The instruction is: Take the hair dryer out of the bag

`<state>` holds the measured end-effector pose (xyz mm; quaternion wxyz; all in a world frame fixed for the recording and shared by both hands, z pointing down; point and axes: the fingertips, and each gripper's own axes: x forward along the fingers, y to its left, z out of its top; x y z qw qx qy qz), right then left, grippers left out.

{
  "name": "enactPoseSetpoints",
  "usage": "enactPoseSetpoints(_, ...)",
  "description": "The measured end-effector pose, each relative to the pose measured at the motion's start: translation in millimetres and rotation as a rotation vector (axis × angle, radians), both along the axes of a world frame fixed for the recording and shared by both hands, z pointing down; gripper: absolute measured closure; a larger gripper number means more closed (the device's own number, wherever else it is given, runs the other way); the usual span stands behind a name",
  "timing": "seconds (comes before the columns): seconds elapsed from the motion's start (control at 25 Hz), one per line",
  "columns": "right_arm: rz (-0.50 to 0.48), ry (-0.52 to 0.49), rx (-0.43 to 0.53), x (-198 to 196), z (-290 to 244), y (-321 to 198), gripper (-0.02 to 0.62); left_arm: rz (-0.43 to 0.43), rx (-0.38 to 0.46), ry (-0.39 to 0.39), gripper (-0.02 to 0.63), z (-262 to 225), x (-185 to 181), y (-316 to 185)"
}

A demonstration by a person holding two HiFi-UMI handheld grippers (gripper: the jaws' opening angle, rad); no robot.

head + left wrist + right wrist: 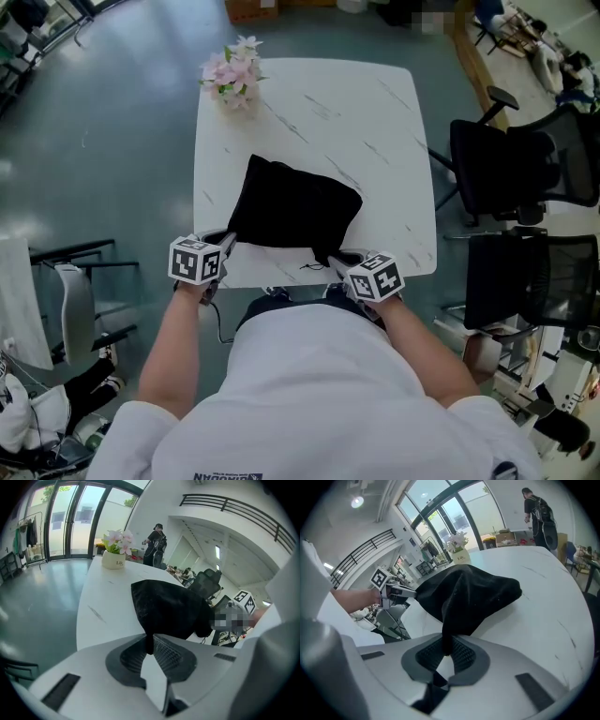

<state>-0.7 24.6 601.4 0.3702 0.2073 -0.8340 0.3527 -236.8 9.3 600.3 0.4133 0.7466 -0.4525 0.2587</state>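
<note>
On the white desk (375,122), your left claw (149,641) and right claw (446,648) each clamp a near corner of the black bag (295,206), which spreads away toward the far side.

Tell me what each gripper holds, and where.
Both hold the black bag: the left gripper pinches its near left corner, the right gripper its near right corner.

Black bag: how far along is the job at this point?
Done: the left gripper and right gripper are each shut on a near corner of the black bag, which lies on the white table. In hand: probably opening its mouth. Left: no hair dryer shows yet; it must come out.
</note>
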Motion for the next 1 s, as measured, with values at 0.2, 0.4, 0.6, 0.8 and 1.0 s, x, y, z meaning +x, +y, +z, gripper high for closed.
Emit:
enactPoseSetpoints(0.2, -0.080, 0.058, 0.011, 27.8, -0.1, -2.5, 0.561, -0.072, 0.010, -0.002, 0.555, -2.1, -10.1, 0.5)
enactPoseSetpoints(0.4, -0.133, 0.081, 0.037, 48.4, -0.3, -11.4, 0.561, -0.057, -0.002, -0.002, 0.555, 0.1, -7.8, 11.2)
enactPoseSetpoints(0.6, -0.221, 0.145, 0.071, 61.0, 5.3, -7.8, 0.561, -0.049, -0.067, 0.025, 0.554, 8.4, 4.2, 40.8)
enactPoseSetpoints(0.8, -0.216, 0.146, 0.043, 62.6, 14.3, -4.3, 0.511, -0.095, -0.074, 0.078, 0.514, 14.2, 2.7, 50.0)
enactPoseSetpoints(1.0, -0.177, 0.097, 0.034, 68.0, 4.7, -11.6, 0.394, -0.115, 0.056, 0.149, 0.451, -23.7, -15.7, 29.5)
